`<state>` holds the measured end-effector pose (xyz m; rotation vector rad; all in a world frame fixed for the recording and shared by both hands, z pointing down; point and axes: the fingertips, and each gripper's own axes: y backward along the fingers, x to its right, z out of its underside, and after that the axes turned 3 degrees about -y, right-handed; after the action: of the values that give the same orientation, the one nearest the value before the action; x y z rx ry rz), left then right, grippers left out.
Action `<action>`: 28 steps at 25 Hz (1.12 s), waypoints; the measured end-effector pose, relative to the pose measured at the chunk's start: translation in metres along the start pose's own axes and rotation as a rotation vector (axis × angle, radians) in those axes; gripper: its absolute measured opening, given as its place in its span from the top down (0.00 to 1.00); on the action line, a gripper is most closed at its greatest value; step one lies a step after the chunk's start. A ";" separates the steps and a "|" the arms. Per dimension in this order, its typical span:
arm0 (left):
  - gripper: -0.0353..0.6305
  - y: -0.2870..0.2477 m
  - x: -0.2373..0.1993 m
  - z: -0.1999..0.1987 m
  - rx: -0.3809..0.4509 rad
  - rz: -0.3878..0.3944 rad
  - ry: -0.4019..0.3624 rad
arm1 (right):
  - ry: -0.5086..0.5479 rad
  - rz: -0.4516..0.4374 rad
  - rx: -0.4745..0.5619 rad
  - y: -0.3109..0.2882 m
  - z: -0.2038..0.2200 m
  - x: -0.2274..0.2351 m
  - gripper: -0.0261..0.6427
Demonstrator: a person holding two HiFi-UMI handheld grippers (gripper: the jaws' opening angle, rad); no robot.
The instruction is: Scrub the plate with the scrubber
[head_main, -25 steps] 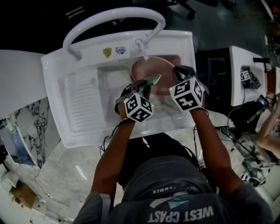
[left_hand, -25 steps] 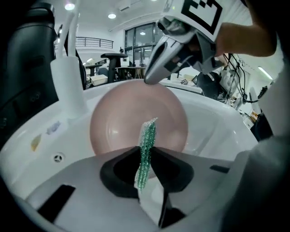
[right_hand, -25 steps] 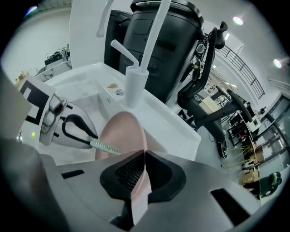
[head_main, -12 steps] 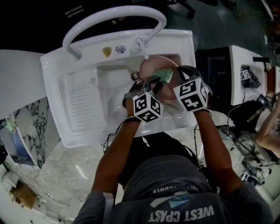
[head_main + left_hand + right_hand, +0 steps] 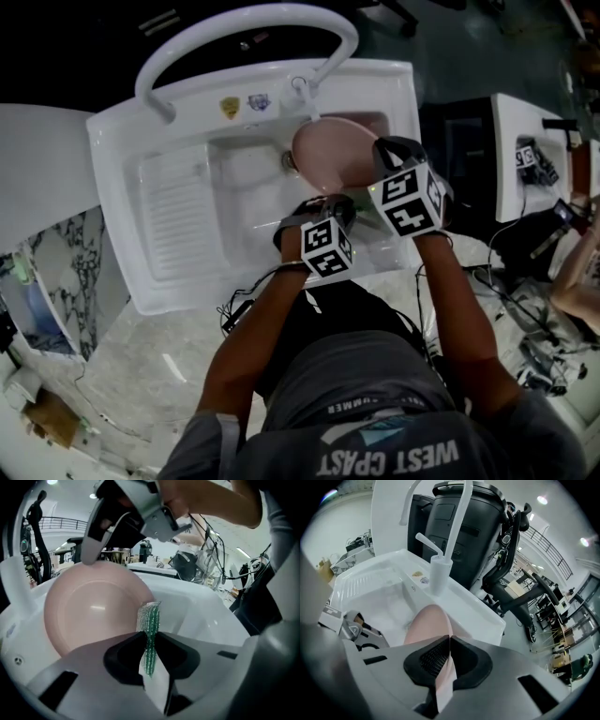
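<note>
Item 1, L gripper (image 5: 150,641): jaws clamped on the scrubber (image 5: 150,618), green mesh poking out ahead of the tips, just beside the near rim of the plate (image 5: 89,616); contact unclear. Item 2, R gripper (image 5: 447,645): jaws pinched shut on the plate's edge, standing it up in the sink (image 5: 187,117) w/ its face toward the L tool, faucet (image 5: 439,576) beyond. Method, IMO: I'd lay the mesh flat on the face, keep the R pinch firm so nothing swivels, and stroke ctr to rim w/ even pressure.
</note>
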<state>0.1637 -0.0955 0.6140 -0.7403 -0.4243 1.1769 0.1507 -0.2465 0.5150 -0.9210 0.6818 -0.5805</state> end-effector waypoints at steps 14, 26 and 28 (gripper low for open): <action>0.83 0.072 -0.131 0.034 -0.007 -0.347 0.188 | 0.006 -0.032 -0.013 -0.001 0.006 -0.018 0.90; 0.83 0.014 -0.010 -0.015 0.033 0.004 -0.042 | -0.009 0.012 0.020 0.009 -0.005 -0.002 0.91; 0.83 -0.001 0.008 -0.003 -0.002 0.048 -0.048 | -0.003 0.013 0.020 0.009 -0.006 -0.005 0.91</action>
<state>0.1685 -0.0891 0.6121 -0.7291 -0.4495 1.2414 0.1447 -0.2419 0.5059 -0.8986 0.6776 -0.5736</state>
